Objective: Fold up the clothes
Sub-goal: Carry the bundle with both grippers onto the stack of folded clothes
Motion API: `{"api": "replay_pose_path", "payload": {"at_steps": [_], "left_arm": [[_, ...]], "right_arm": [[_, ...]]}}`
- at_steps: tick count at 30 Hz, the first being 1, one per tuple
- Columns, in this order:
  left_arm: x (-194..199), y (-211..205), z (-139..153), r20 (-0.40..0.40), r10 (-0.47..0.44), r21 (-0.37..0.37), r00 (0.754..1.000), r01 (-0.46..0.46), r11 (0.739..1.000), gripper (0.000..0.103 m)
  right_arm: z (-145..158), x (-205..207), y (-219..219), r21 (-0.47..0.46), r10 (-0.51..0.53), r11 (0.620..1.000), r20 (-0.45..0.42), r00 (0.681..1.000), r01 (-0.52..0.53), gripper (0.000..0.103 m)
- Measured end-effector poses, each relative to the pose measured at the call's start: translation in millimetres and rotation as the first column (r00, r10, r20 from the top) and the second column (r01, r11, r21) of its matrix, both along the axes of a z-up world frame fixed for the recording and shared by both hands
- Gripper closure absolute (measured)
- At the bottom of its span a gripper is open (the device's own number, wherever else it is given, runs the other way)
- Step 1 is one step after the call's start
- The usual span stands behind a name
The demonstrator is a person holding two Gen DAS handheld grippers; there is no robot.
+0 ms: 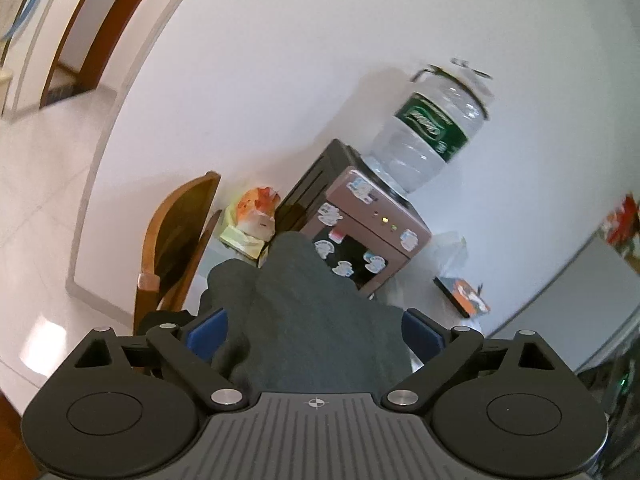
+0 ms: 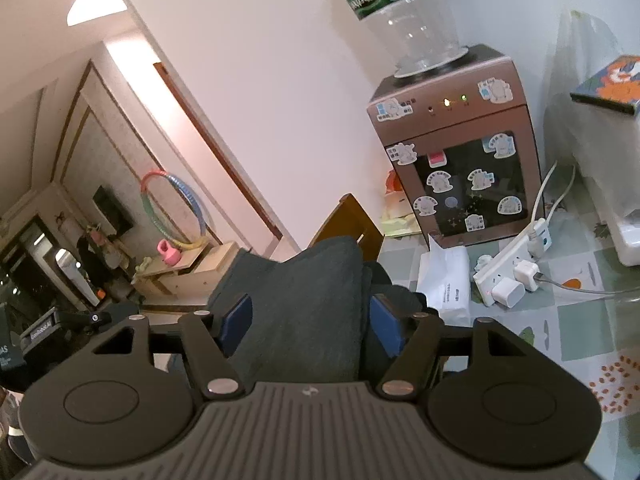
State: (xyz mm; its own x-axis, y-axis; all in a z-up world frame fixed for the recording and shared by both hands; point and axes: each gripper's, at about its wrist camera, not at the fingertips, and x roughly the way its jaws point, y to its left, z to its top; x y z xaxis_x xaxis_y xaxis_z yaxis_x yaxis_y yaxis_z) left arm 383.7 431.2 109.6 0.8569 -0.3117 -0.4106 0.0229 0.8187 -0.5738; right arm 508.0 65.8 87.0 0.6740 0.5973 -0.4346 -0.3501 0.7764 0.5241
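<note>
Grey garment between left tool pads

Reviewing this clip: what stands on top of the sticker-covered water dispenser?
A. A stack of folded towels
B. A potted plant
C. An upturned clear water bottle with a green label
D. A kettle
C: in the right wrist view the water bottle sits neck-down on the water dispenser, its green label showing; the left wrist view shows the same.
</note>
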Motion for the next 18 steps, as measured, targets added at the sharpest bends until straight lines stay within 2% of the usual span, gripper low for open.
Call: {"api": "replay_pose_path", "payload": {"at_steps": [6,9,11,18], "left_arm": [[-55,-27,29,0.038,-0.008,0.125,0.999,0.003,0.992,0.001],[-87,-47,42,0.060,-0.009,0.223,0.998,-0.004,0.975,0.000],[-107,-58,49,0.079,-0.010,0.258,0.997,-0.011,0.966,0.000],[-175,-94,68,0.178,0.004,0.337,0.984,-0.065,0.939,0.000]], "right_arm": [[27,-55,-10,-0.044,0.001,0.999,0.047,0.999,0.001,0.017],[43,-88,-16,-0.084,0.001,0.996,0.091,0.996,0.007,0.007],[53,-111,-19,-0.104,0.001,0.994,0.119,0.993,0.011,0.002],[81,-189,-27,-0.199,0.011,0.979,0.236,0.972,0.037,0.000]]}}
